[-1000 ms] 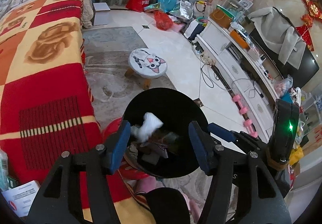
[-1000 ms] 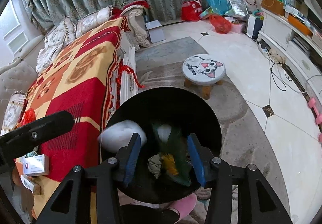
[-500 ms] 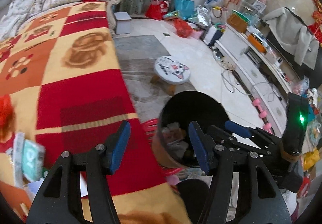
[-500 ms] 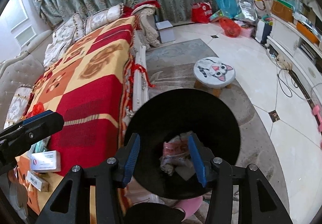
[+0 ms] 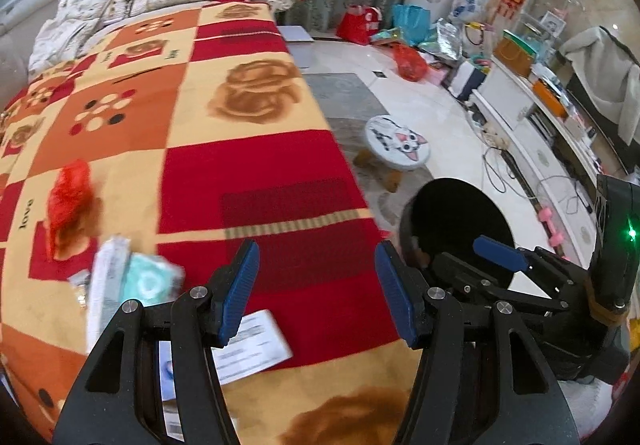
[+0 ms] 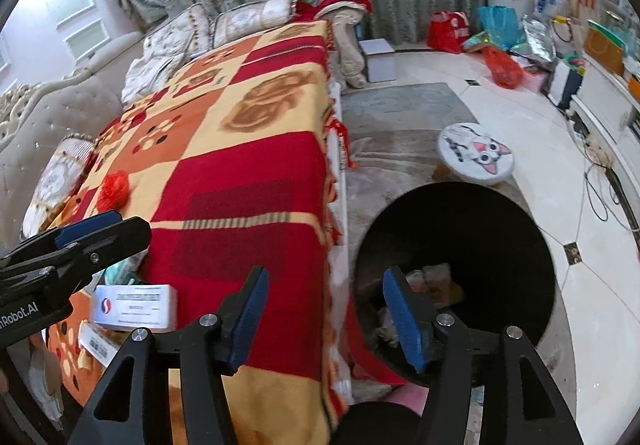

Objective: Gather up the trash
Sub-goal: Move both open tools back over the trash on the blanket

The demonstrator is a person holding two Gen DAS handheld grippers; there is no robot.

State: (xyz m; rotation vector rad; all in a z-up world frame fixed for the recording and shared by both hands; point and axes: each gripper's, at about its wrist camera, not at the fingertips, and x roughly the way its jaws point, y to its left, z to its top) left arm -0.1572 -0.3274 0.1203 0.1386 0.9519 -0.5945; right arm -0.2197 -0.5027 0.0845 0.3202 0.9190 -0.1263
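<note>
Hovering over the red-and-yellow checked blanket (image 5: 248,149), my left gripper (image 5: 316,293) gapes empty. My right gripper (image 6: 324,319), likewise spread, straddles the round black trash bin (image 6: 480,229) rim.

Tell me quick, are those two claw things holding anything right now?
Left gripper: open, fingers apart above the blanket, holding nothing.
Right gripper: open, empty, by the edge of the black bin.

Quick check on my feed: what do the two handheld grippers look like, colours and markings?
Both the left gripper and the right gripper are matte black angular frames with silver bolts and blue-padded jaws. White lettering ending "nRobot.AI" marks the left body; a green light glows on the right unit.
</note>
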